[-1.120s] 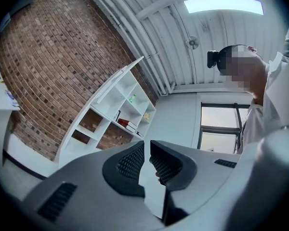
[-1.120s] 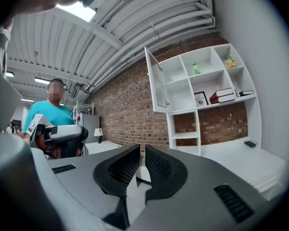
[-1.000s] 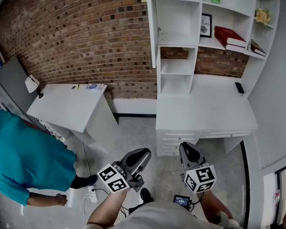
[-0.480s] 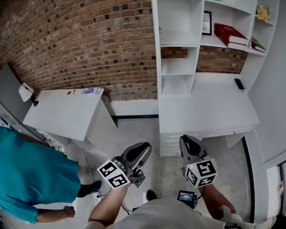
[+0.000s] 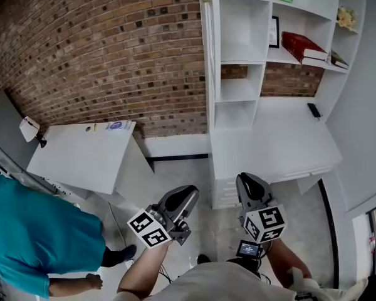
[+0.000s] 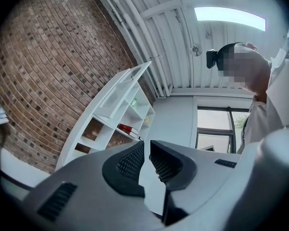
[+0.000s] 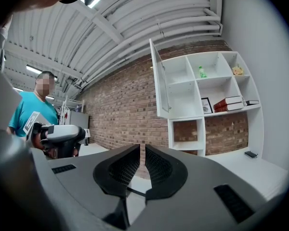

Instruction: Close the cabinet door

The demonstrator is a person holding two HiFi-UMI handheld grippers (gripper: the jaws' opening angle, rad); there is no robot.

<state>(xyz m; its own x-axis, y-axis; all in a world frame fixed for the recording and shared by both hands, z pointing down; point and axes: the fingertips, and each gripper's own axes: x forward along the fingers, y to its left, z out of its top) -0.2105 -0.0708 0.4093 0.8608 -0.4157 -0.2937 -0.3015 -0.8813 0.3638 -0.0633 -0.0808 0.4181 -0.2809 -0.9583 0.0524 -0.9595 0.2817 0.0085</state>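
We hold both low before the smooth white desk (image 5: 272, 144). Left gripper (image 6: 147, 159) and right gripper (image 7: 142, 166) have their ribbed black pads pressed together, empty. The flat white cabinet door (image 7: 158, 83) stands swung open at the upper-left box of the shelf unit (image 7: 208, 89), beside a rough brick wall (image 5: 106, 49).

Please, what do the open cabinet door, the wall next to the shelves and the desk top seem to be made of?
Cabinet door: probably painted or laminated board, because it is a thin, flat panel in smooth matt white with clean edges.
Wall: bare brick, rough and reddish-brown, with pale mortar lines.
Desk top: likely the same white board, flat and even. Its core cannot be seen.
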